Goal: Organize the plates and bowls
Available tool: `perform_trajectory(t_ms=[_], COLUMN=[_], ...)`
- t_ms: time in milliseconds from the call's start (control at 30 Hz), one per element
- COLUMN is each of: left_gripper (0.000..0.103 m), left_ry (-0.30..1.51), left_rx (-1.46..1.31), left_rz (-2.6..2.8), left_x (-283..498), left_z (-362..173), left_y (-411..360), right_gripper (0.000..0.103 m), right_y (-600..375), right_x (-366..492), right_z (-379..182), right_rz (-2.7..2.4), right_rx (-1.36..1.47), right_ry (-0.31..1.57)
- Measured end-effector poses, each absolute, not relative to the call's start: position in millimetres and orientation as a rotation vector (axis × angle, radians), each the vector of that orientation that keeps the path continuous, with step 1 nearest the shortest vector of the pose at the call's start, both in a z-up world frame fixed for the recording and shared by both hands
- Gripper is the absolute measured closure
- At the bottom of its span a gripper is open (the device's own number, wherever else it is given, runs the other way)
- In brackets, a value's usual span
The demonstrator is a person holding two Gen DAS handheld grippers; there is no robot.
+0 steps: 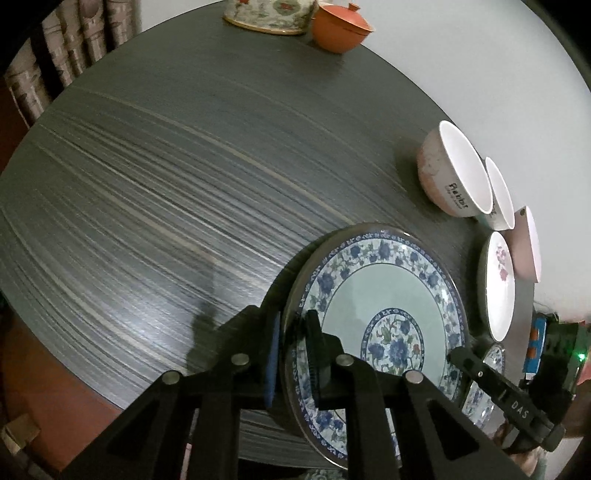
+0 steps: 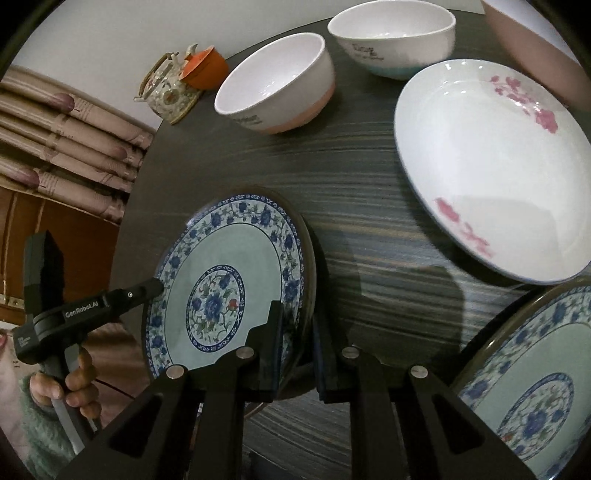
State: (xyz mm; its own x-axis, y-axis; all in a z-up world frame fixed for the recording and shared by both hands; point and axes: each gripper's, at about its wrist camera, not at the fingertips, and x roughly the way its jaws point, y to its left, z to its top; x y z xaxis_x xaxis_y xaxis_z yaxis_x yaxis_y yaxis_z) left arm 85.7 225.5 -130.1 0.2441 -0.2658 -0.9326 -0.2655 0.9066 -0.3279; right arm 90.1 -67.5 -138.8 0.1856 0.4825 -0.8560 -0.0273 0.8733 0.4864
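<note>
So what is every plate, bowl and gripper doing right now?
Left gripper: shut on the blue plate's rim.
Right gripper: shut on the opposite rim.
Blue plate: held by both grippers, tilted.
Second blue plate: lying flat on the table.
Pink-flower plate: flat, empty.
Pink-banded bowl: upright, empty.
Teal-bottomed bowl: upright, empty.
Orange lidded cup: lid on.

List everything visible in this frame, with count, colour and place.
Floral plate: one, blue and pale green, tilted up between both grippers.
Second floral plate: one, same pattern, near right.
Pink-flowered plate: one, white, beyond it.
Bowls: three, far side: white-and-pink bowl, white-and-teal bowl, pink bowl.
Teapot: one, floral, far left.
Lidded cup: one, orange, beside teapot.
Table: one, dark, striped.
Left gripper, right gripper: black, jaws shut on opposite rims.
Hand: one, holding left gripper.
</note>
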Motion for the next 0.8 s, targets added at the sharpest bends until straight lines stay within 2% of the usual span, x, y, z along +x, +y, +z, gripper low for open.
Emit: perform_trajectory(t_ms=[800], left_gripper=[0.087], left_ry=[1.341], left_rx=[-0.500], left_rz=[0.002], left_x=[84], left_z=[-137], left_y=[239], right_gripper=[0.088], right_y=[-53], right_x=[82], right_z=[-150], right_rz=[0.349], right_rx=[0.385], right_ry=[1.376])
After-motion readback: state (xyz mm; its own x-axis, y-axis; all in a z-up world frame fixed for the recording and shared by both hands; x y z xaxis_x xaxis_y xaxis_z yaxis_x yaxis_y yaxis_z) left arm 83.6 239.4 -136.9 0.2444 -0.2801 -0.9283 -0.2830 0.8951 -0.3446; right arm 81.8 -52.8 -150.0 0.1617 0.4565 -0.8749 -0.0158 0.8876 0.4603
